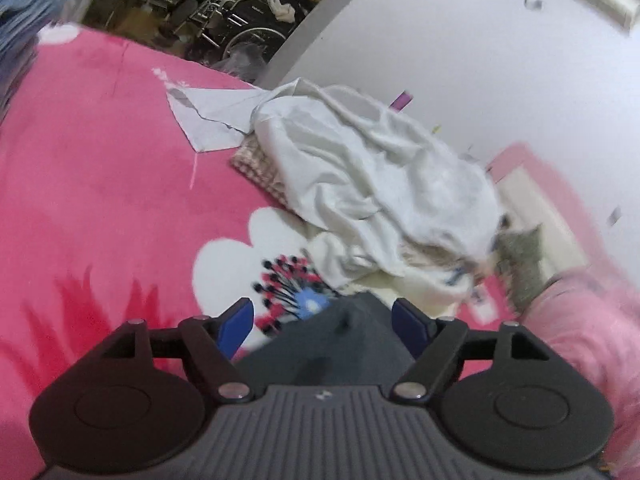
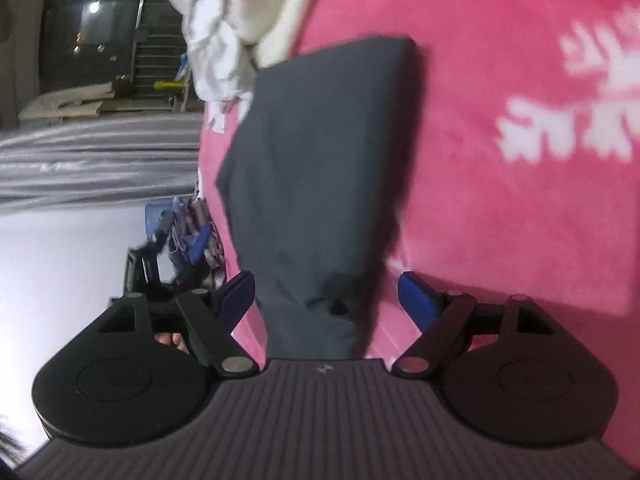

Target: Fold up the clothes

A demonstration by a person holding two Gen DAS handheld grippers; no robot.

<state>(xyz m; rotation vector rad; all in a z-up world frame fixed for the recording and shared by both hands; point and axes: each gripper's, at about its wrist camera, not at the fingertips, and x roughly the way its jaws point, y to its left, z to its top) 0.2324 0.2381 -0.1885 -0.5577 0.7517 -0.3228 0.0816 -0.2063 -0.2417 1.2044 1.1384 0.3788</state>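
A folded dark grey garment (image 1: 332, 344) lies on the pink flowered blanket (image 1: 100, 200). Its near end reaches between the blue pads of my left gripper (image 1: 324, 320), whose jaws stand wide and open around the cloth without pressing it. In the right wrist view the same grey garment (image 2: 320, 168) stretches away from my right gripper (image 2: 326, 298). That gripper is open too, with a gap between each pad and the cloth. Beyond the garment sits a crumpled pile of white clothes (image 1: 372, 176).
A checked cloth (image 1: 256, 168) pokes out under the white pile, and a flat pale cloth (image 1: 208, 116) lies behind it. A wheelchair (image 1: 240, 20) and clutter stand past the blanket's far edge. A white wall (image 1: 480, 40) rises at the right. White clothes (image 2: 208, 40) hang at the blanket's edge.
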